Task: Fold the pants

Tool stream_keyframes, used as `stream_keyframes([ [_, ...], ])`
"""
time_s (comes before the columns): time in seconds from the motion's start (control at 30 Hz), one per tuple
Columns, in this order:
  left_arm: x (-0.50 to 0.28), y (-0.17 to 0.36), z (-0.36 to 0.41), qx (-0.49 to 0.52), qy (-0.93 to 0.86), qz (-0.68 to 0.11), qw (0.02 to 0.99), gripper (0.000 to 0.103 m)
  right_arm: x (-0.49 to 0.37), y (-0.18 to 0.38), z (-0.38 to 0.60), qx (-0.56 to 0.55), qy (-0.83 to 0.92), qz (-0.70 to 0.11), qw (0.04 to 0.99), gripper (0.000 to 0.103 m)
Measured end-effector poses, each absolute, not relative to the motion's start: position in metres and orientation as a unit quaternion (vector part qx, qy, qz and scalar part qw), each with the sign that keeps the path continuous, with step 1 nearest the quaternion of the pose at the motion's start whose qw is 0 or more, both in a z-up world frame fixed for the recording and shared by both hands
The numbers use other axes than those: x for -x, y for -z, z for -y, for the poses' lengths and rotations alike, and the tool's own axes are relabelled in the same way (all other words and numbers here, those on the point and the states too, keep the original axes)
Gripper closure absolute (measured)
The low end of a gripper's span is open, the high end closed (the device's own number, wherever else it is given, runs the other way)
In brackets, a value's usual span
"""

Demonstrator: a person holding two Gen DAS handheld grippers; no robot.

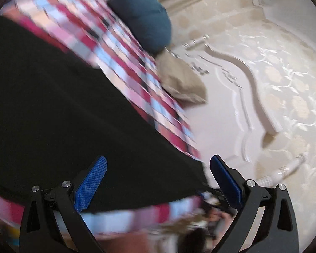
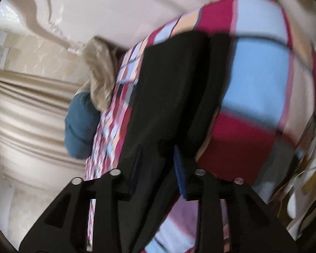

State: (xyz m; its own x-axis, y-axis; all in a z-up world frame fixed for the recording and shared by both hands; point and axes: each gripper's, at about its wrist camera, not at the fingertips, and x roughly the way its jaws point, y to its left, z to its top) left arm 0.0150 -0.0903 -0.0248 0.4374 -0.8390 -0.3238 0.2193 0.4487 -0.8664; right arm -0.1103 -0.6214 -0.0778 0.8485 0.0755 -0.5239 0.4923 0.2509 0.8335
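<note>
The black pants (image 1: 59, 109) lie spread on a bed with a red, pink and blue checked cover (image 1: 124, 48). My left gripper (image 1: 158, 164) is open, its blue pads (image 1: 92, 181) wide apart just above the near edge of the pants, holding nothing. In the right wrist view the pants (image 2: 168, 88) run away from me across the checked cover (image 2: 261, 84). My right gripper (image 2: 158, 158) is shut on the black fabric, which passes between its blue pads (image 2: 179, 168). Both views are blurred.
A teal pillow (image 1: 143, 19) and a beige pillow (image 1: 179, 80) lie at the head of the bed, also seen in the right wrist view (image 2: 80, 124). A cream carved headboard (image 1: 248, 80) and patterned wall stand behind. Cluttered items (image 1: 200, 227) sit past the bed's edge.
</note>
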Motion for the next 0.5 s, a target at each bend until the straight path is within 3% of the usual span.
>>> stream_keyframes([
  [0.33, 0.004, 0.065, 0.184, 0.483, 0.324, -0.481, 0.657, 0.006, 0.112, 0.085, 0.616, -0.613, 0.113, -0.229, 0.748, 0.065],
  [0.5, 0.004, 0.071, 0.198, 0.477, 0.301, -0.478, 0.674, 0.006, 0.115, 0.089, 0.617, -0.616, 0.105, -0.224, 0.748, 0.065],
])
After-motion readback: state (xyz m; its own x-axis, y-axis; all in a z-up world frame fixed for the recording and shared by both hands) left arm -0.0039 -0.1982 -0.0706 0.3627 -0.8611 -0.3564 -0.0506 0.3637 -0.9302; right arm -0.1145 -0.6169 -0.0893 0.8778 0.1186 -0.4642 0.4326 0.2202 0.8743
